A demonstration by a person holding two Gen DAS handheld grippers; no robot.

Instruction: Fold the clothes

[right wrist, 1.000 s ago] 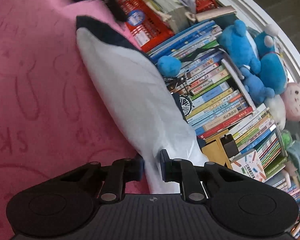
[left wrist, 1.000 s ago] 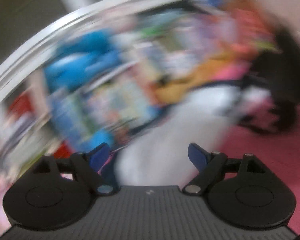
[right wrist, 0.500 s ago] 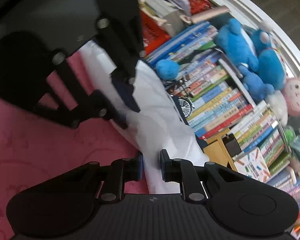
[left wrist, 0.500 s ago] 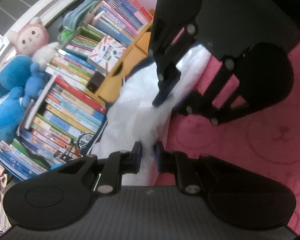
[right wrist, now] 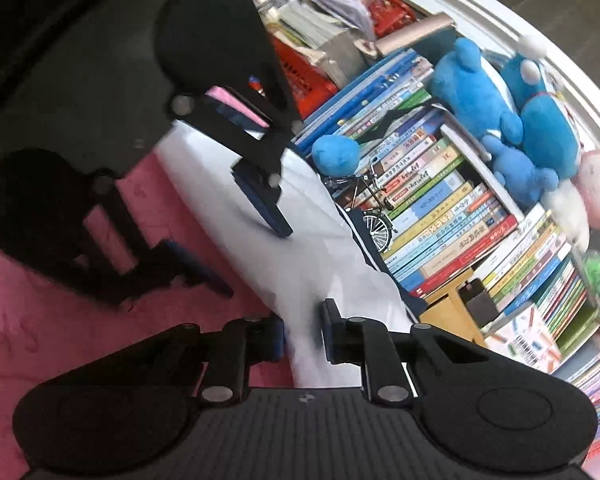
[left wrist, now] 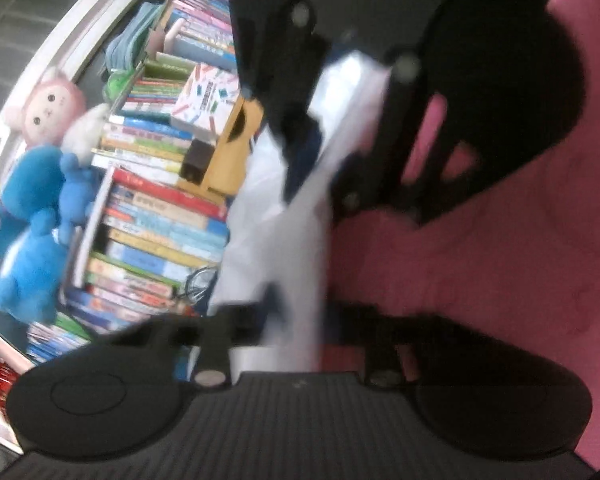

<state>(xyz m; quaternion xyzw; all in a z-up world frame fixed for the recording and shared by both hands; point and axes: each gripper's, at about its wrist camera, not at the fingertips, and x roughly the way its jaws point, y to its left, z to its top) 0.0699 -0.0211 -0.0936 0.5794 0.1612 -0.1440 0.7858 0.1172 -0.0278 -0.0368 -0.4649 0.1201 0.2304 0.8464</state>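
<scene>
The white garment (right wrist: 284, 248) lies along the pink blanket's (right wrist: 60, 340) edge against stacked books (right wrist: 440, 208) and blue plush toys (right wrist: 500, 112). The right gripper (right wrist: 302, 336) pinches its hem; the left gripper (left wrist: 300, 312) is pressed shut on the cloth, each crowding the other's view.

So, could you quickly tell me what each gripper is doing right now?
Left gripper: closed on the white garment.
Right gripper: closed on the same garment.
</scene>
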